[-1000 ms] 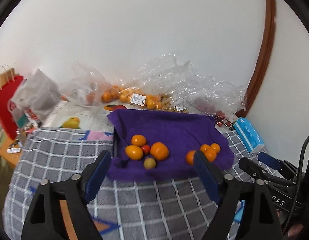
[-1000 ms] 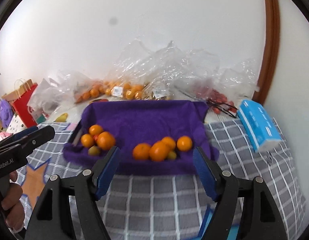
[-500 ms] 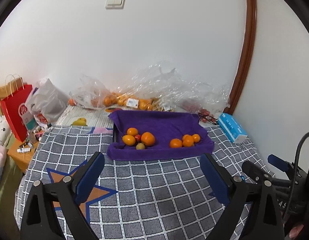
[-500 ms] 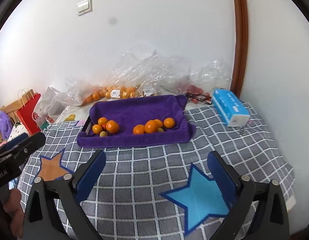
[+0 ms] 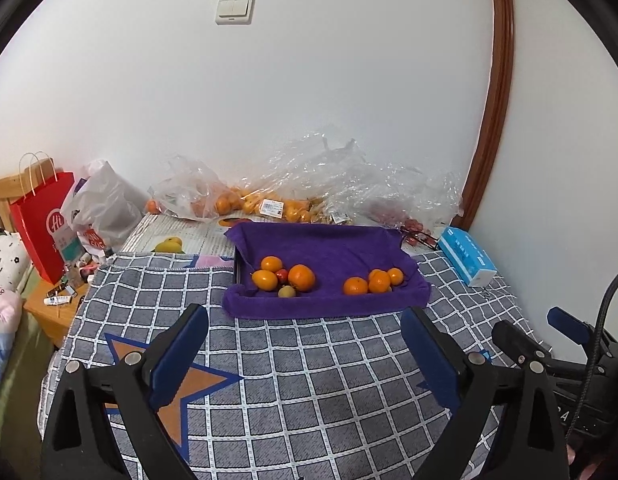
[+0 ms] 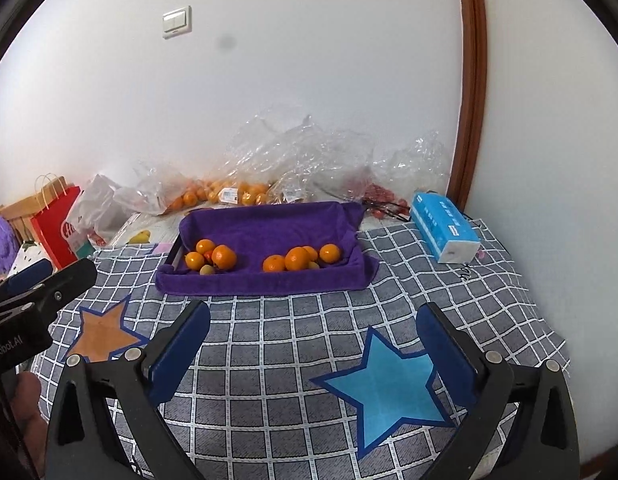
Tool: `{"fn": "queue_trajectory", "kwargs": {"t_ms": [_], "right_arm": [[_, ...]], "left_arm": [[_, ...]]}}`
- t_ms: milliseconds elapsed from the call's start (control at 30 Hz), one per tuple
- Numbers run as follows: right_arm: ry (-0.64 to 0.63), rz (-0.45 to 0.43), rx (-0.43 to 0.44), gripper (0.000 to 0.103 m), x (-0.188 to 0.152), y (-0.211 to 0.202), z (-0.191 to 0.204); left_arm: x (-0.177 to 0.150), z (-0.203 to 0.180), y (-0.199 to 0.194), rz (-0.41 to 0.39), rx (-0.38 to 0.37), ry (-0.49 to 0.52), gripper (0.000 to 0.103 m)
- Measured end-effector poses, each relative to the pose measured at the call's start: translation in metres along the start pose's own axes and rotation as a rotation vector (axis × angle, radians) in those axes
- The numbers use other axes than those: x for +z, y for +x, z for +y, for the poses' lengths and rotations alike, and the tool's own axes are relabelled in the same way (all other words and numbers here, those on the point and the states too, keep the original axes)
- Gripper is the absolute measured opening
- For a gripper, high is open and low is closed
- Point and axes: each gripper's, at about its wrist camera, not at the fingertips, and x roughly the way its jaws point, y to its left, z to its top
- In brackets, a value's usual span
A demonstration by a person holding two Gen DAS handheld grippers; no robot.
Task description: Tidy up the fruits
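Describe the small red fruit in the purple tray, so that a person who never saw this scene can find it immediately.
Find the purple towel-lined tray at the far end of the grey checked blanket. Inside it, fruit lies in two clusters; go to the left cluster. The red fruit sits in the middle of it, wedged among larger oranges, and it is the only red piece in the tray.

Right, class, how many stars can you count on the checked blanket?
2: orange star front left, blue star front right of the checked blanket; more may be hidden.
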Motion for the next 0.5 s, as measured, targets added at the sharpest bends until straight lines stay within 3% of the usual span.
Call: {"fn": "queue_trajectory", "kwargs": {"t_ms": [500], "right_arm": [[-0.003, 0.003, 0.001, 0.102, -0.0019, 0.0018, 0.0002]], "left_arm": [[-0.0007, -0.0020, -0.0026, -0.005, 0.021, 0.013, 0.097]]}}
